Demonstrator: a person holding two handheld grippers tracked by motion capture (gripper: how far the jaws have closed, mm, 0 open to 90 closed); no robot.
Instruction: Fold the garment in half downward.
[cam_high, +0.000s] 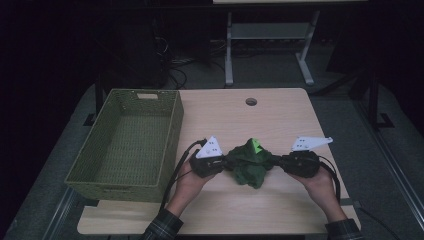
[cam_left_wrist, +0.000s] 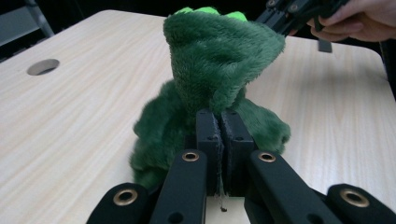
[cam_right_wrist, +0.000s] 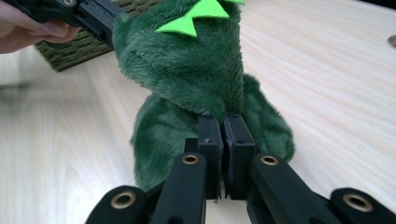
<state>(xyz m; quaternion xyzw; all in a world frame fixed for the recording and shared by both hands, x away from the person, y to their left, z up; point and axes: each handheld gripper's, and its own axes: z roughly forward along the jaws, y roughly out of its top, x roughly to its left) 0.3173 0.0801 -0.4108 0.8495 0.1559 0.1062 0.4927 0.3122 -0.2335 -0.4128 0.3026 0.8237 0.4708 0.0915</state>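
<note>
Black jaws of the left gripper are seen pressed together on a fold of the green plush toy, and the right gripper is likewise clenched on plush at the opposite side. From the high view the toy is found at the front middle of the counter, suspended or lightly resting between the two grippers; whether its base touches the wood cannot be told. A woven green basket is noted well to the left, partly overhanging the counter edge. The step in hand is judged to be a two-sided carry of the toy toward that basket. For good execution, both grips are to be kept firm on the thin pinched fabric, the hands moved together so the plush is not stretched, and the toy lifted clear of the basket rim before release.
</note>
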